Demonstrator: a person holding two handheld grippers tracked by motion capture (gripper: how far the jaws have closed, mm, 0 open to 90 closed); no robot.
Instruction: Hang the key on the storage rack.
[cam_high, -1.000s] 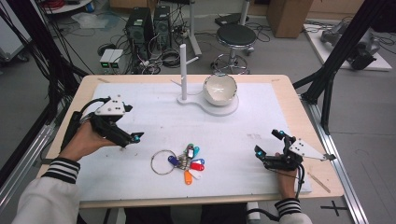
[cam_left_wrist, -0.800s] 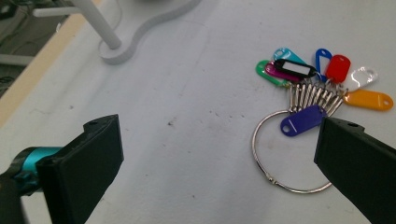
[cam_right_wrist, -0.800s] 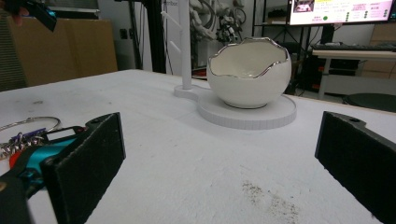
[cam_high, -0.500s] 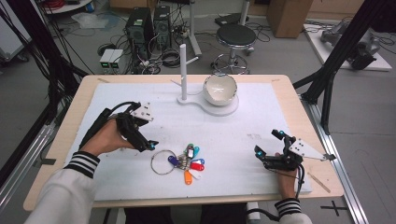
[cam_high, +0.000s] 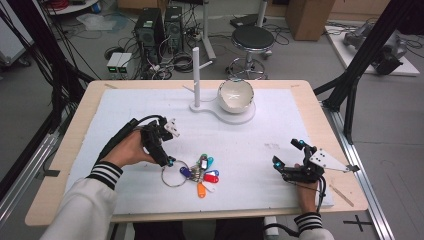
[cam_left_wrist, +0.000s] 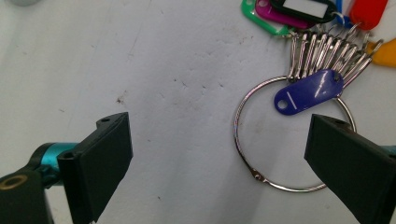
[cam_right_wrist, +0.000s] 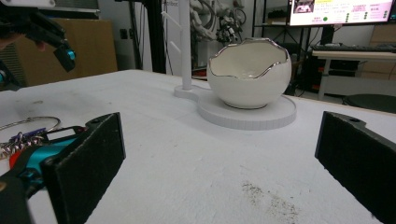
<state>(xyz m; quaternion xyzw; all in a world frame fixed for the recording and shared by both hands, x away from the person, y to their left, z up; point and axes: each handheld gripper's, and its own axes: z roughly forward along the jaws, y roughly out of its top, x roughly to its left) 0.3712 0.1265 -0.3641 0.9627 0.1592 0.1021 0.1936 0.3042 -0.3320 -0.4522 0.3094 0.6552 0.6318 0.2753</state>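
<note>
A metal key ring (cam_high: 174, 173) (cam_left_wrist: 261, 140) with several coloured plastic tags (cam_high: 206, 173) (cam_left_wrist: 308, 91) lies on the white mat, near the front middle. My left gripper (cam_high: 166, 159) (cam_left_wrist: 219, 158) hovers pointing down at the ring's left edge, open, with part of the ring between its jaws and touching neither. My right gripper (cam_high: 286, 159) (cam_right_wrist: 219, 163) rests low at the front right of the mat, open and holding nothing. It faces a white eggshell-shaped bowl (cam_high: 236, 95) (cam_right_wrist: 249, 74) on a white stand.
The stand's base (cam_high: 220, 114) (cam_right_wrist: 247, 114) carries a white upright post with pegs (cam_high: 196, 75) (cam_right_wrist: 185, 42) at the back middle. The white mat (cam_high: 125, 110) covers a wooden table. A small dirt smudge (cam_right_wrist: 268, 198) marks the mat before the right gripper.
My left gripper has moved right and toward the front, from the mat's left side to the key ring's edge. The right gripper has stayed in place.
</note>
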